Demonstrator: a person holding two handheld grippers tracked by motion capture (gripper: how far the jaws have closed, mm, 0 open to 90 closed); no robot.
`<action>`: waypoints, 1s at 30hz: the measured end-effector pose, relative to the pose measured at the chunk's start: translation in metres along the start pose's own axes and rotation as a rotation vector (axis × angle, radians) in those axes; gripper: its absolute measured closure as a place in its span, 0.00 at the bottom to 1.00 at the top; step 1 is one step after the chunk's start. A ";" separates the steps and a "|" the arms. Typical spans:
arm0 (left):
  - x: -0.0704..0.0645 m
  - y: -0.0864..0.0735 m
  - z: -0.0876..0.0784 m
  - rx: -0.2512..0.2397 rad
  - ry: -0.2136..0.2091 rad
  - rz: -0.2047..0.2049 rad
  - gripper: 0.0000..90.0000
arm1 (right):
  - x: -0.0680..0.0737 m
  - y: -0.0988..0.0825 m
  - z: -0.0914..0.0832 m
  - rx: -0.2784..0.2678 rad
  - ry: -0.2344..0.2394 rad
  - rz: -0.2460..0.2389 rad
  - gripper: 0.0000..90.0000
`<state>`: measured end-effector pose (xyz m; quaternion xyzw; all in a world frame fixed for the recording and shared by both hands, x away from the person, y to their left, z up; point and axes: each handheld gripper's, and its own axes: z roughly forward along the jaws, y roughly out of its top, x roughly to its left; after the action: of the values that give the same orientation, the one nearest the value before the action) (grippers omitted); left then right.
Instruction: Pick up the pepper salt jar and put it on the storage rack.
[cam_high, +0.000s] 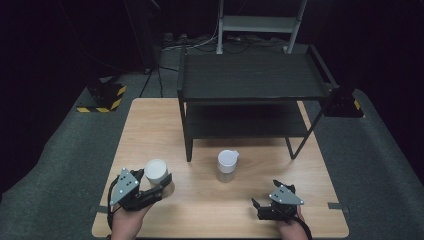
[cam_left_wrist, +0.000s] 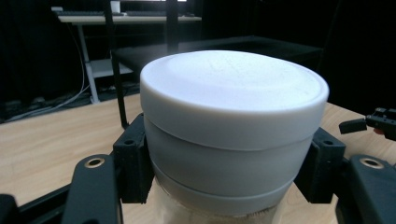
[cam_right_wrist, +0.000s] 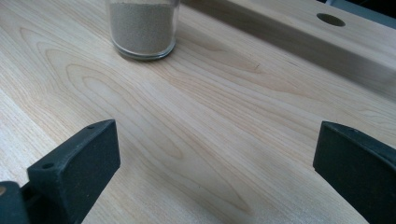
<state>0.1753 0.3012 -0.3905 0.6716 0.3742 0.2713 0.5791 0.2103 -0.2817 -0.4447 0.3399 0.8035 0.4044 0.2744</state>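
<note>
Left tongs (cam_left_wrist: 224, 186) pinching a round, smooth white-lidded jar (cam_left_wrist: 231, 126); right tongs (cam_right_wrist: 215, 158) spread wide over grainy wooden desk (cam_right_wrist: 196, 116).

I'm working in a lab test cell. Black curtains surround a wooden table (cam_high: 210, 200); hazard-striped base (cam_high: 102, 97) upper left, cables (cam_high: 200, 44) top centre.

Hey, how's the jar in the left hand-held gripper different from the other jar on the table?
The held jar is clamped just under its lid by the left hand-held gripper; the free jar stands alone mid-table, untouched. The held jar's lid looks plain and round, while the free jar's lid has a small spout-like lip. The held jar sits nearer the person. Both have pale lids and clear bodies with sandy contents.
</note>
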 end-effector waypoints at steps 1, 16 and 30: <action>0.000 0.002 0.002 -0.005 -0.002 0.003 0.38 | 0.000 0.000 0.000 0.000 0.001 -0.001 0.00; -0.008 0.046 0.027 -0.044 -0.043 0.048 0.38 | -0.001 -0.001 0.000 -0.004 0.004 -0.001 0.00; -0.013 0.078 0.049 -0.074 -0.072 0.048 0.38 | -0.001 -0.001 0.000 -0.004 0.003 0.000 0.00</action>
<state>0.2217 0.2591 -0.3218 0.6678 0.3264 0.2746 0.6100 0.2103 -0.2830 -0.4451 0.3388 0.8031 0.4067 0.2736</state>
